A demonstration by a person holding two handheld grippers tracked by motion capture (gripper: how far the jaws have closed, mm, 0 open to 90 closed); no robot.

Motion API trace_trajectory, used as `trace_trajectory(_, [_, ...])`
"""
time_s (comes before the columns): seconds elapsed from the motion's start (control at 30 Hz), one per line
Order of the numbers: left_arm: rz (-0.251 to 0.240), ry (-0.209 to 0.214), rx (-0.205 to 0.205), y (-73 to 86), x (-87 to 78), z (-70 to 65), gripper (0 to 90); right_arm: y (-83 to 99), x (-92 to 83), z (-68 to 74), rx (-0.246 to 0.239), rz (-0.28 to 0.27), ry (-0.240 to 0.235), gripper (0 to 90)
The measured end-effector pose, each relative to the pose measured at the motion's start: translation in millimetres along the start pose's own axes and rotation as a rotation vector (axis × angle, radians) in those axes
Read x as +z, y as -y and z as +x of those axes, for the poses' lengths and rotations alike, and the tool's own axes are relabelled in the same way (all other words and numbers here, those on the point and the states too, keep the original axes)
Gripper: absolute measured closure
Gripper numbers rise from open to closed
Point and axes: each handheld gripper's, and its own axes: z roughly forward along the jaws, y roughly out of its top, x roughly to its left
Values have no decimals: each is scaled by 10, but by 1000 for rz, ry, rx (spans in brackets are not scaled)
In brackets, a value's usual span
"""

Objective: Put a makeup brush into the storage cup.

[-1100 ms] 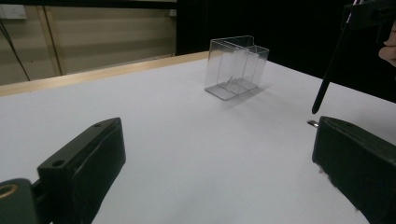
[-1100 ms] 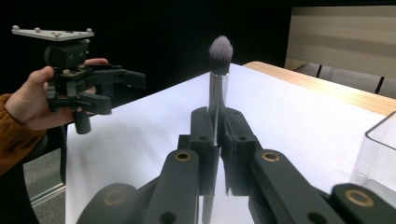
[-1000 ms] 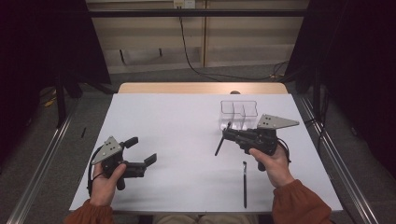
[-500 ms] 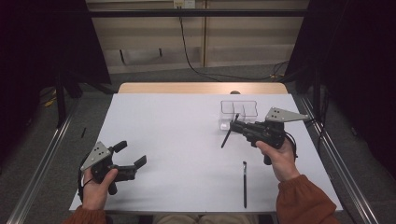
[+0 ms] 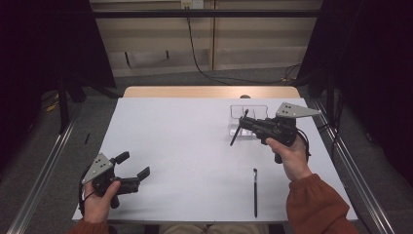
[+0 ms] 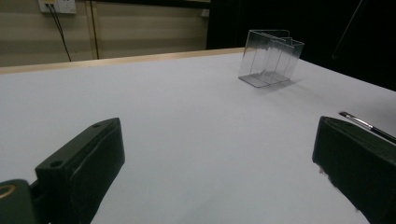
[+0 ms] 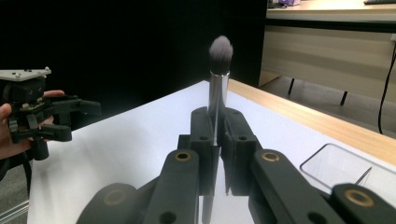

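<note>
My right gripper (image 5: 249, 125) is shut on a makeup brush (image 5: 236, 132) and holds it in the air beside a clear plastic container (image 5: 249, 111) at the table's far right. In the right gripper view the brush (image 7: 219, 79) stands upright between my jaws (image 7: 218, 140), silver ferrule and grey bristles on top, and the container (image 7: 348, 169) lies low at the right. My left gripper (image 5: 133, 165) hovers open near the front left corner, with nothing between its fingers (image 6: 81, 163). A second, thin dark brush (image 5: 254, 192) lies on the white table (image 5: 195, 146) near the front right.
The left gripper view looks across the bare white tabletop (image 6: 187, 116) to the container (image 6: 270, 58) and the lying brush (image 6: 366, 124). A wooden strip (image 5: 209, 91) edges the table's far side. Dark curtains and metal floor rails flank the table.
My left hand has drawn back toward the front left corner and sunk a little. My right hand has lifted the held brush up and farther away, closer to the container.
</note>
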Motion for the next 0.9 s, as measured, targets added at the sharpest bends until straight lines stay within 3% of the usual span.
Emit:
trace_trajectory(0.2, [-9,-5,27,-3,-32,-25,23,-115,-9,-100,4,6,30,843])
trace_trajectory(0.3, [-5,-34,19,11,-47,-4,23,-173,-26,-178,-1,16,54,842])
trace_trajectory(0.47, [-14,-34,15,5,-58,-16,23,-248,-32,-278,-6,21,90,843])
trace_trajectory(0.9, [-10,-18,37,-6,-64,-33,23,-488,177,-484,-21,35,158,842])
